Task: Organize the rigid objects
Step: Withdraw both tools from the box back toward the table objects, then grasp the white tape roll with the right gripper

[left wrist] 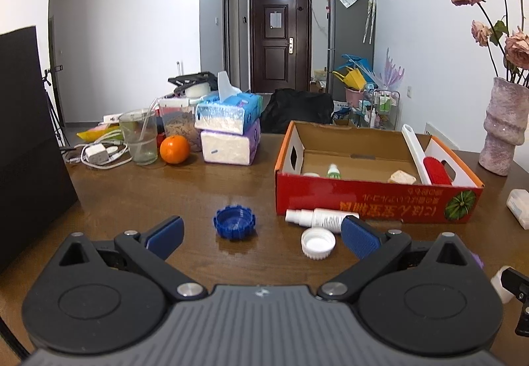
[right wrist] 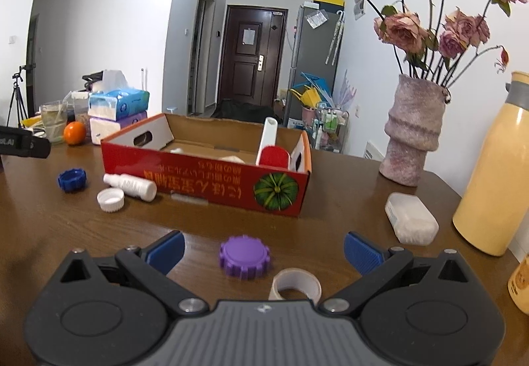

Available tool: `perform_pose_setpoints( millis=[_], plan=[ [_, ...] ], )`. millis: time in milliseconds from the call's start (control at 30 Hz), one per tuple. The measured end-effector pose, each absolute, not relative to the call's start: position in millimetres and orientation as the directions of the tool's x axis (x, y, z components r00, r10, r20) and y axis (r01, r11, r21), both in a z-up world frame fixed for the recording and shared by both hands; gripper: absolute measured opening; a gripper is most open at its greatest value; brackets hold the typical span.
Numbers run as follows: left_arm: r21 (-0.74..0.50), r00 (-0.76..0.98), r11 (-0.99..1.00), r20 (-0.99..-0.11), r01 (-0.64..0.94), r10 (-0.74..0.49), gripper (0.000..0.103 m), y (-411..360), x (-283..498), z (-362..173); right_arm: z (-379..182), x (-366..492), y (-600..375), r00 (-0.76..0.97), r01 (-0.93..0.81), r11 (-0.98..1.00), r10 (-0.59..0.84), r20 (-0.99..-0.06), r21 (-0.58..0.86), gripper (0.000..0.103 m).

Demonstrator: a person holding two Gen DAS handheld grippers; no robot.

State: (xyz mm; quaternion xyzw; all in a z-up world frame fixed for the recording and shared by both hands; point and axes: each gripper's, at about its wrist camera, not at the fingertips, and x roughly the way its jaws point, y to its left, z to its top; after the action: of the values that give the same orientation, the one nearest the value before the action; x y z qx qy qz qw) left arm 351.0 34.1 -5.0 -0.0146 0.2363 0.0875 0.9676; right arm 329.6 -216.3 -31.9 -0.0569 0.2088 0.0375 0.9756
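Tape roll (right wrist: 295,284) sits closest under the right claw (right wrist: 264,248), just beside a purple ridged cap (right wrist: 244,255) that lies between the spread blue pads; claw wide open, gripping nothing, lined up on the cap as the likely next pick. Left claw (left wrist: 263,235) equally wide open and empty, low over the desk (left wrist: 132,201), with the blue ridged cap (left wrist: 234,222) and white cap (left wrist: 318,243) ahead of its pads. White spray bottle (left wrist: 317,219) lies on its side against the front wall of the red cardboard box (left wrist: 373,201), which looks to be the collecting bin: a red-and-white brush (left wrist: 426,161) leans in its right end, a small green-necked bottle (left wrist: 333,171) and a pale block partly hidden behind the wall. Clear lidded case (right wrist: 411,217) waits near the vase (right wrist: 413,131). Box contents mostly cut off by the near wall.
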Motion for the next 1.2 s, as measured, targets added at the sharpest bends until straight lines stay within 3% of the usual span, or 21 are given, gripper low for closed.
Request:
perform_pose_setpoints(
  millis=[500, 833, 933, 967, 1067, 1200],
  plan=[
    [0.026, 0.844, 0.99, -0.52, -0.137, 0.13, 0.103, 32.3, 337.3, -37.9, -65.1, 319.7, -236.6, 0.876, 0.0, 0.997, -0.04, -0.481, -0.081, 0.103],
    [0.003, 0.829, 0.991, -0.547, -0.136, 0.115, 0.103, 35.9, 343.1, -44.9, -74.8, 351.0, -242.3, 0.865, -0.037, 0.991, -0.033, -0.501, -0.129, 0.098],
    [0.005, 0.826, 0.991, -0.551, -0.136, 0.116, 0.103, 34.8, 344.5, -46.7, -77.1, 364.1, -244.1, 0.859, -0.04, 0.99, -0.034, -0.511, -0.133, 0.088],
    [0.005, 0.825, 0.991, -0.553, -0.136, 0.116, 0.103, 34.8, 345.2, -47.3, -78.3, 368.4, -244.1, 0.855, -0.045, 0.99, -0.03, -0.518, -0.131, 0.08],
    [0.004, 0.823, 0.991, -0.556, -0.135, 0.114, 0.103, 34.8, 346.5, -48.7, -83.6, 377.4, -246.6, 0.832, -0.073, 0.994, 0.014, -0.555, -0.086, 0.042],
    [0.006, 0.824, 0.991, -0.556, -0.132, 0.113, 0.103, 33.8, 347.7, -50.3, -82.7, 373.8, -248.4, 0.841, -0.076, 0.995, 0.027, -0.54, -0.068, 0.042]
  ],
)
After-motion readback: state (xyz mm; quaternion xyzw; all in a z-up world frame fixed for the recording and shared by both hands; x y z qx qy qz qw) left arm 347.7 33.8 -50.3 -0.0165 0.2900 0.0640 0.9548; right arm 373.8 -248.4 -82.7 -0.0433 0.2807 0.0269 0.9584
